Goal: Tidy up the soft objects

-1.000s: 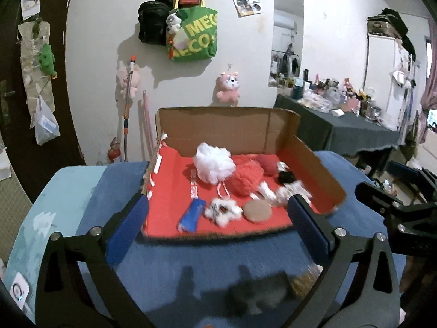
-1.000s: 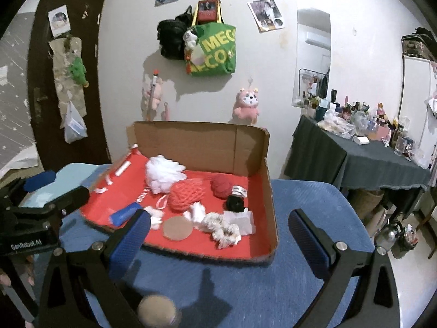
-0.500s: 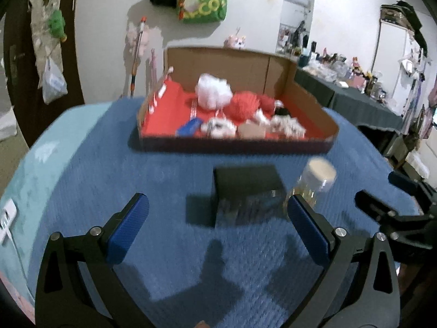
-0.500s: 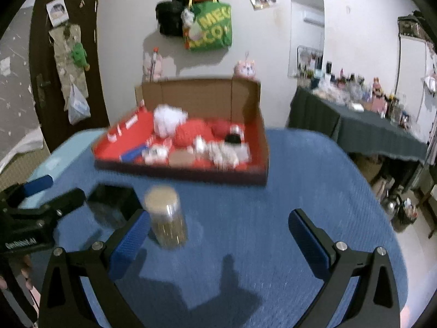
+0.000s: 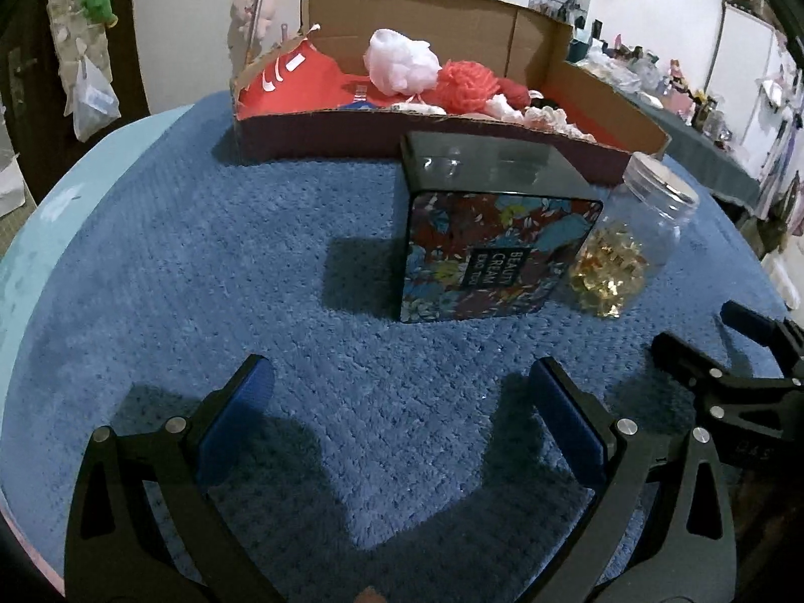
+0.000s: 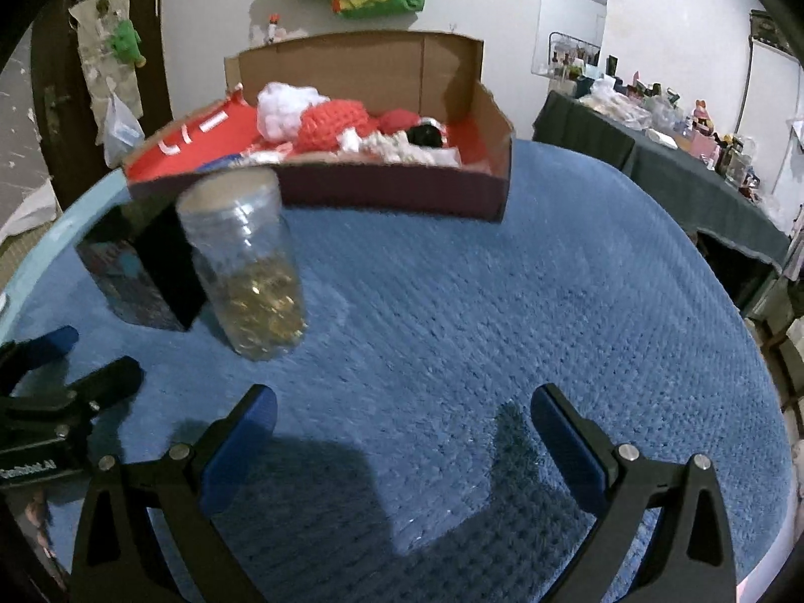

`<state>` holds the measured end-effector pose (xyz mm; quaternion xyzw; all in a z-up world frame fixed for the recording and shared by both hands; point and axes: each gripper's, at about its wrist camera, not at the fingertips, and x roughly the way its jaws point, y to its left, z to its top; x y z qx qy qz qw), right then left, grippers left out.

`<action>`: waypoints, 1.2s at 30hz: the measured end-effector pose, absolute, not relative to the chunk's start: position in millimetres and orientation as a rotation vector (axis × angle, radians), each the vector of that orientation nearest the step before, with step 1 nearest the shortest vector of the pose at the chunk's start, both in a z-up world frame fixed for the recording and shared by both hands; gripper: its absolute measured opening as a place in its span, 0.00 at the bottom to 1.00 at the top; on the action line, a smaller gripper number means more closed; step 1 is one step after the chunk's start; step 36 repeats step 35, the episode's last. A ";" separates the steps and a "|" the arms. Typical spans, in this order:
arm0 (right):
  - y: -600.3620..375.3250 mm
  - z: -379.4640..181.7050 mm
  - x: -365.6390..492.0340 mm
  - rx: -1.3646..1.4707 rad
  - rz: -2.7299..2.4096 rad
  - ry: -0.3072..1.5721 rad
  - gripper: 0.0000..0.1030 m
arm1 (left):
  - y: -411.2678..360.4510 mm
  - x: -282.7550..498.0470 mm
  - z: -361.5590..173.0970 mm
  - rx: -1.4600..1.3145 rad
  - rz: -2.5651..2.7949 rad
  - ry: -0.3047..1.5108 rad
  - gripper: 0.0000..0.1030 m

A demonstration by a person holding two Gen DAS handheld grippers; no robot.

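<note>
The soft things already lie gathered in the shallow cardboard box with a red lining (image 5: 593, 83), which sits at the far side of the blue textured worktop (image 5: 251, 261): a white mesh bath puff (image 5: 399, 66), a coral crocheted ball (image 5: 470, 85) touching it, and smaller white and dark pieces beside them. Judging by that, most of the sorting looks done. What may remain is unclear, since nothing soft lies loose on the cloth.

Nearer the cameras stand a dark floral-printed box (image 5: 495, 246) and, just beside it, a clear plastic jar holding gold bits (image 6: 246, 271); neither is soft.

The left claw (image 5: 402, 417) is spread wide and holds nothing, hovering above bare cloth. The right claw (image 6: 404, 432) is likewise released and empty.

The tray's front wall hides the low items inside. The right wrist view is blurred, so the small pieces there cannot be identified.
</note>
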<state>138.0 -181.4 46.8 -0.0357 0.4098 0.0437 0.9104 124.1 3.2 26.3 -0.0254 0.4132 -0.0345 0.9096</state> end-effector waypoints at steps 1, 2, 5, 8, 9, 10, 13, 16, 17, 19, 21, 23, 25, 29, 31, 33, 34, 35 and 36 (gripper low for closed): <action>-181.9 43.8 139.6 -0.069 0.090 0.859 1.00 | 3.0 124.9 26.3 -0.049 -0.069 0.853 1.00; -182.1 42.0 141.3 -0.064 0.092 0.870 1.00 | 2.3 125.9 25.3 -0.044 -0.063 0.859 1.00; -185.9 39.7 143.6 -0.045 0.091 0.888 1.00 | -1.0 130.1 22.2 -0.021 -0.046 0.877 1.00; -188.1 37.8 145.8 -0.029 0.094 0.905 1.00 | -3.0 131.3 20.7 -0.005 -0.036 0.882 1.00; -188.3 37.9 145.9 -0.028 0.094 0.905 1.00 | -2.8 131.6 20.4 -0.006 -0.036 0.883 1.00; -188.2 37.5 145.7 -0.026 0.093 0.904 1.00 | -2.3 131.7 20.2 -0.009 -0.036 0.884 1.00; -187.5 37.4 146.5 -0.026 0.092 0.903 1.00 | -2.0 132.3 20.4 -0.009 -0.035 0.882 1.00; -187.7 37.5 147.0 -0.024 0.093 0.904 1.00 | -1.7 131.9 20.3 -0.010 -0.033 0.879 1.00; -187.7 37.6 147.3 -0.024 0.094 0.904 1.00 | -1.7 132.3 20.4 -0.011 -0.033 0.879 1.00; -187.7 37.6 147.3 -0.025 0.093 0.904 1.00 | -1.9 133.2 20.4 -0.011 -0.033 0.879 1.00; -187.8 37.5 147.2 -0.025 0.094 0.904 1.00 | -1.8 133.0 20.4 -0.011 -0.034 0.879 1.00; -187.7 37.4 147.1 -0.024 0.093 0.904 1.00 | -2.0 132.9 20.6 -0.012 -0.034 0.879 1.00; -187.7 37.3 147.1 -0.024 0.093 0.904 1.00 | -1.8 133.0 20.8 -0.013 -0.035 0.878 1.00; -187.7 37.2 147.1 -0.023 0.093 0.904 1.00 | -1.6 132.7 20.9 -0.012 -0.035 0.878 1.00; -187.6 37.2 147.1 -0.025 0.093 0.904 1.00 | -1.5 132.8 21.0 -0.012 -0.035 0.879 1.00; -187.6 37.2 147.1 -0.024 0.093 0.904 1.00 | -1.6 132.9 20.9 -0.012 -0.034 0.879 1.00; -187.6 37.2 147.1 -0.025 0.093 0.904 1.00 | -1.7 132.9 20.9 -0.011 -0.034 0.879 1.00; -187.5 37.2 147.1 -0.025 0.093 0.904 1.00 | -1.9 133.3 20.6 -0.010 -0.033 0.879 1.00; -187.5 37.2 147.1 -0.025 0.093 0.904 1.00 | -1.9 133.3 20.6 -0.010 -0.033 0.879 1.00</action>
